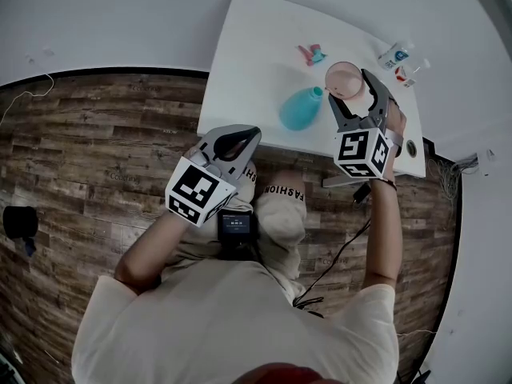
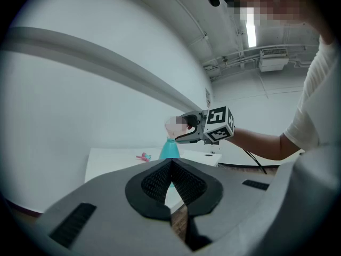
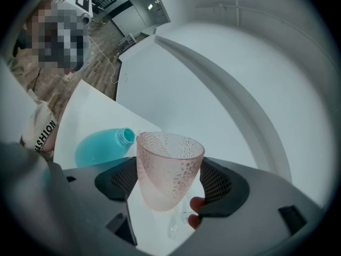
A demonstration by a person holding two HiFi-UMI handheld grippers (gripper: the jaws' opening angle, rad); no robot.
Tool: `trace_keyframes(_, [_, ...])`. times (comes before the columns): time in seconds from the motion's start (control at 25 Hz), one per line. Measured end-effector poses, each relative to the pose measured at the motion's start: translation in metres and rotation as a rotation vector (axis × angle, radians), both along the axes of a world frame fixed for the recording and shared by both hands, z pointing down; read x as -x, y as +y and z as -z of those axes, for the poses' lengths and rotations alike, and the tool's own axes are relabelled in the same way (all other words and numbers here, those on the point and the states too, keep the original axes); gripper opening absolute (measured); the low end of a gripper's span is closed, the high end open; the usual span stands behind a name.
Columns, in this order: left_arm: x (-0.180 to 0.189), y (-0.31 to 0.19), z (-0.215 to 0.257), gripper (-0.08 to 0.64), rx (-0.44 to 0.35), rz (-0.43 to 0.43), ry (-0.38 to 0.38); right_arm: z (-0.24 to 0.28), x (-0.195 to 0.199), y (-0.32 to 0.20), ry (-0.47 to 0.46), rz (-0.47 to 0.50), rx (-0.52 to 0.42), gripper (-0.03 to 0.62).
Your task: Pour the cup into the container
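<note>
Firmly between the black ribbed pads of the right hand-held gripper a cup is held, the jaws being closed on its two sides. The cup is made of pale pink, see-through material, covered all over with small dimples; it is wide at the rim and narrows to a rounded bottom, and its rim is kept roughly level. Whether anything is inside cannot be made out. The cup is carried in the air above the white surface, just beside the neck of a teal bottle and higher than it. The teal bottle is seen standing upright on the surface in the left gripper view, broad and rounded at the base and narrow at the top, and its mouth is shown uncapped in the right gripper view. The left hand-held gripper is held well apart from both, low over the near edge of the surface and above the wooden floor; its jaws are brought together, pad against pad, and nothing is held between them. Farther back on the surface a small pink and teal object is laid, and two small containers are placed near the far right corner, apart from the teal bottle.
</note>
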State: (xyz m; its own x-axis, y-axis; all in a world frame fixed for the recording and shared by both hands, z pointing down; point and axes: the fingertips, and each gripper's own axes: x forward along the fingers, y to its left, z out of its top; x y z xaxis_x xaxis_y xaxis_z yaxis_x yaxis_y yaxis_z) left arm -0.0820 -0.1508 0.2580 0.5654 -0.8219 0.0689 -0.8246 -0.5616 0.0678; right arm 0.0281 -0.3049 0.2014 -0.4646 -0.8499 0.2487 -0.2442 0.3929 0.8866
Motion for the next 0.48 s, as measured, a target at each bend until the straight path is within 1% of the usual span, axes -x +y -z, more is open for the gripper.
trace_keyframes(0.48, [0.0054,0.0008,-0.0018,0.012,0.004,0.012,0.003,-0.0026,0.0041,-0.0021,0.040,-0.004,-0.019,0.370])
